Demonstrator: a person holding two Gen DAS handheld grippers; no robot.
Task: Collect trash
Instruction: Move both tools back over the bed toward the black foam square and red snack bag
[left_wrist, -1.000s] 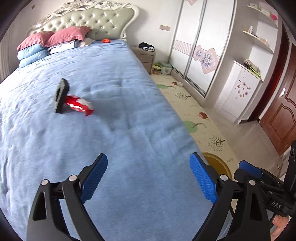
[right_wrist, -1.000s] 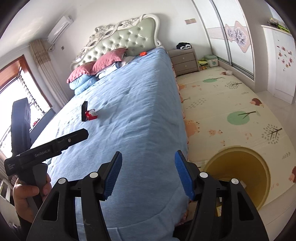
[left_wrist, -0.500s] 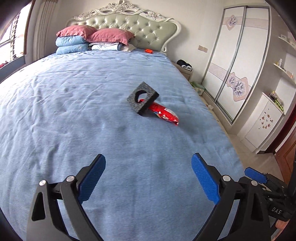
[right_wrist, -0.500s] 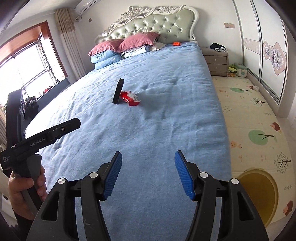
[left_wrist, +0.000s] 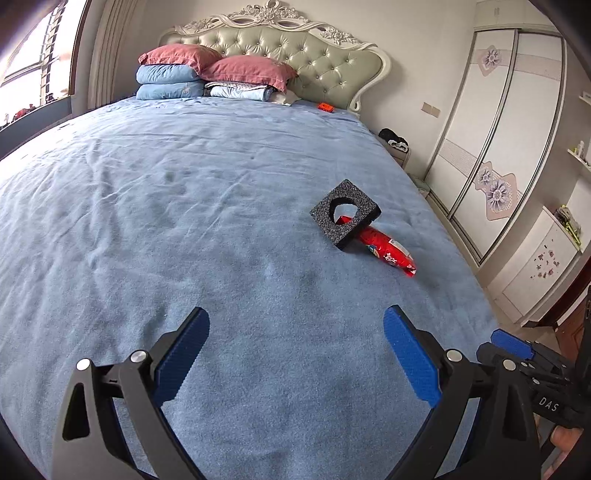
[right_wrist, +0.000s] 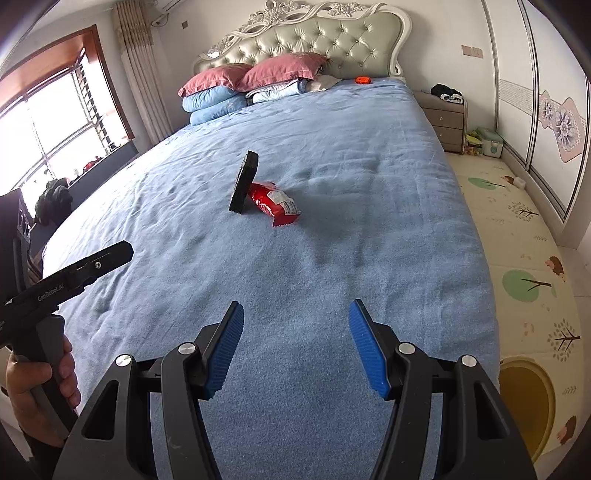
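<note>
A red snack wrapper (left_wrist: 388, 249) lies on the blue bed (left_wrist: 184, 221), with a black foam square with a round hole (left_wrist: 345, 213) leaning on it. In the right wrist view the wrapper (right_wrist: 275, 203) and the foam square (right_wrist: 243, 181) sit mid-bed. My left gripper (left_wrist: 295, 350) is open and empty above the bed's near part, the trash ahead and to its right. My right gripper (right_wrist: 295, 347) is open and empty above the bed's near end, the trash well ahead. A yellow round bin (right_wrist: 524, 402) stands on the floor at the right.
Pillows (left_wrist: 207, 72) are stacked at the padded headboard, with a small orange object (left_wrist: 325, 107) near them. A nightstand (right_wrist: 443, 118) and wardrobe (left_wrist: 491, 147) stand to the right. A patterned floor mat (right_wrist: 517, 240) runs beside the bed. A window (right_wrist: 55, 122) is at left.
Both grippers have swung left, away from the floor and toward the bed. The wrapper and foam square now sit nearer the middle of both views. Both grippers stay open.
</note>
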